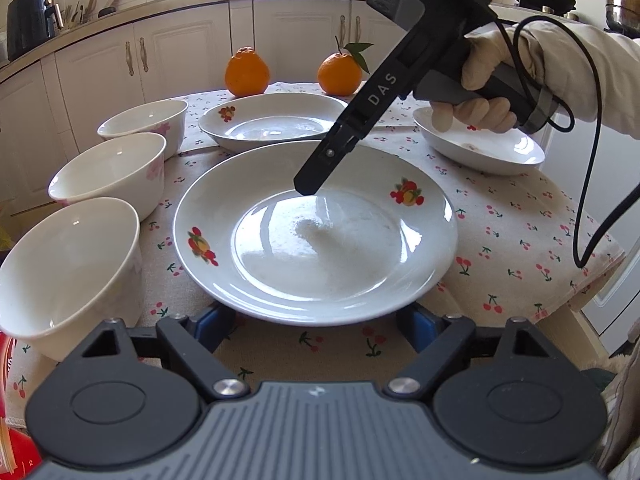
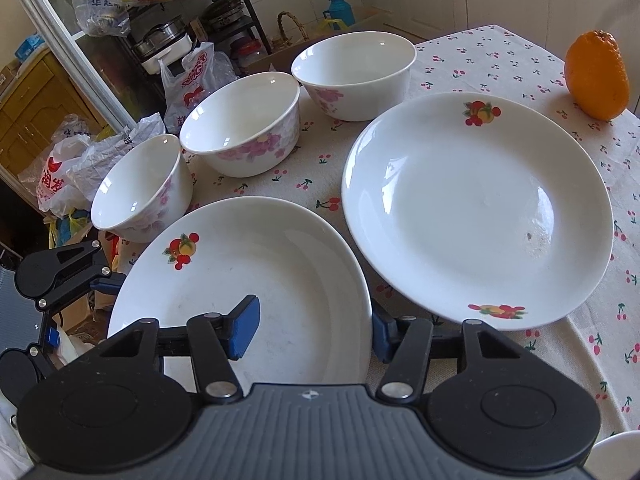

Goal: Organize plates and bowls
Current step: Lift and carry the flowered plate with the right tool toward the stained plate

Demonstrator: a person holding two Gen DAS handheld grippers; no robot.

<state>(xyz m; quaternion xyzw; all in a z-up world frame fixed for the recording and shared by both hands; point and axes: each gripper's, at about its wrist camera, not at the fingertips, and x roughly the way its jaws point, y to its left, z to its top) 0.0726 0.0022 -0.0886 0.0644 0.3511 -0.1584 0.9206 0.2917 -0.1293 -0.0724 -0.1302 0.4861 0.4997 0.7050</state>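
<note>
A white fruit-print plate (image 1: 316,228) lies at the table's near edge. My left gripper (image 1: 316,326) is open, its blue pads under the plate's near rim, one at each side. My right gripper (image 2: 312,330) is open astride that plate's (image 2: 248,280) rim, left pad inside, right pad outside; it reaches down over the plate in the left wrist view (image 1: 308,188). A second plate (image 2: 476,208) lies beyond, a third (image 1: 480,144) at the right. Three floral white bowls (image 2: 140,192) (image 2: 244,124) (image 2: 354,74) stand in a row at the left.
Two oranges (image 1: 246,72) (image 1: 340,72) sit at the table's far edge on the cherry-print cloth (image 1: 520,232). Kitchen cabinets (image 1: 160,52) stand behind. Plastic bags (image 2: 72,168) and a shelf rack (image 2: 192,32) crowd the floor beside the bowls.
</note>
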